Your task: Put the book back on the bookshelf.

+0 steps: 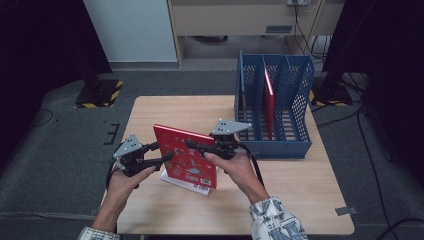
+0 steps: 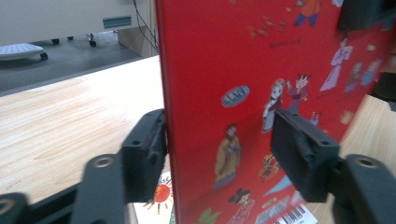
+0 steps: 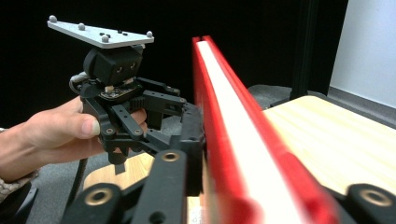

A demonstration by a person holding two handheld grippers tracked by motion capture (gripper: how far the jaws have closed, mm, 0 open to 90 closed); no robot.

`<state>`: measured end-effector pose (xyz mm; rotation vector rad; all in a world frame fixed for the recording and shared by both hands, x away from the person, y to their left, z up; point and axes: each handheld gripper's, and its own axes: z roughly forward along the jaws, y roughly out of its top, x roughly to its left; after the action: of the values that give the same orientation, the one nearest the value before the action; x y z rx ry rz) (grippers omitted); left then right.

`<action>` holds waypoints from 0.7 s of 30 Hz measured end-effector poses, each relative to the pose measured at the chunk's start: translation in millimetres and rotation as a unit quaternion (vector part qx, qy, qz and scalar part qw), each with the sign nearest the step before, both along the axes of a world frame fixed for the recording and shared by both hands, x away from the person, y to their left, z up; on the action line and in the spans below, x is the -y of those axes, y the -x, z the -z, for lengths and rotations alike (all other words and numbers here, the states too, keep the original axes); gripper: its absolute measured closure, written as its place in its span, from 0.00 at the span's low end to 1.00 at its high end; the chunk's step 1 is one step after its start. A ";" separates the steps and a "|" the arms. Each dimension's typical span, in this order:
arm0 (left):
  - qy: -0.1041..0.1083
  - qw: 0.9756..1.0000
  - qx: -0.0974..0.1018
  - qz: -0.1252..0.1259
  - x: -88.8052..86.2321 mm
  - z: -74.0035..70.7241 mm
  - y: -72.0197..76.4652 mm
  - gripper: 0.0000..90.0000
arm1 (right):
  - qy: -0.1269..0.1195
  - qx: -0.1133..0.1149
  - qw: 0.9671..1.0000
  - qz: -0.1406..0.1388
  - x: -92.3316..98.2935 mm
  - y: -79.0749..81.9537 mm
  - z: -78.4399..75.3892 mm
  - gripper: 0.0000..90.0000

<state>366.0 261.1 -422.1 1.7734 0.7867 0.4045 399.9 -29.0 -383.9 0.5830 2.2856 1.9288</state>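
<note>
The right claw (image 1: 194, 145) is clamped on the top edge of the red book (image 1: 186, 156), held upright above the table (image 1: 300, 190). The left claw (image 1: 161, 153) straddles the book's 9 o'clock edge, jaws apart, one pad (image 2: 303, 154) off the cover. A blue file rack (image 1: 274, 107) stands at 2 o'clock.

My red book (image 1: 186, 156) with cartoon figures on its cover stands upright above the bench (image 1: 300, 190), over a second, flat book (image 1: 190, 184).
</note>
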 end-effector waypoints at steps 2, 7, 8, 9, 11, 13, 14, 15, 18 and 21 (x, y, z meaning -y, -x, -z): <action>0.003 1.000 -0.004 -0.007 -1.2 2.3 -1.2 0.33 | 0.002 -0.003 1.000 0.007 1.3 0.1 0.2 0.88; -0.008 1.000 -0.011 -0.018 -7.1 10.6 -3.1 0.29 | -0.003 -0.004 1.000 0.009 1.2 0.8 0.8 0.88; -0.011 1.000 -0.013 -0.020 -7.9 12.5 -3.4 0.28 | -0.003 -0.002 1.000 0.009 0.6 1.1 0.8 0.88; -0.014 1.000 -0.015 -0.022 -8.5 14.1 -3.6 0.27 | -0.003 -0.003 1.000 0.010 0.6 1.0 0.9 0.88; -0.016 1.000 -0.015 -0.022 -8.3 16.5 -3.8 0.25 | -0.004 -0.003 1.000 0.012 0.9 0.8 1.2 0.88; -0.018 1.000 -0.016 -0.020 -7.4 17.7 -4.1 0.25 | -0.008 -0.002 1.000 0.013 1.4 1.3 2.5 0.88; -0.020 1.000 -0.016 -0.018 -6.5 18.2 -4.3 0.25 | -0.009 -0.001 1.000 0.014 1.6 1.7 2.8 0.88; -0.020 1.000 -0.016 -0.017 -5.5 18.6 -4.2 0.25 | -0.012 0.000 1.000 0.015 1.2 2.2 3.3 0.88; -0.021 1.000 -0.015 -0.014 -3.5 18.8 -3.9 0.26 | -0.014 0.002 1.000 0.017 0.8 3.4 3.9 0.88; -0.022 1.000 -0.014 -0.013 -4.0 19.0 -3.9 0.25 | -0.012 0.006 1.000 0.021 0.3 4.8 3.6 0.88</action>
<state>369.9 265.1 -441.1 1.8148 0.8285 0.4175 395.1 -29.3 -387.5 0.6146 2.2289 1.9370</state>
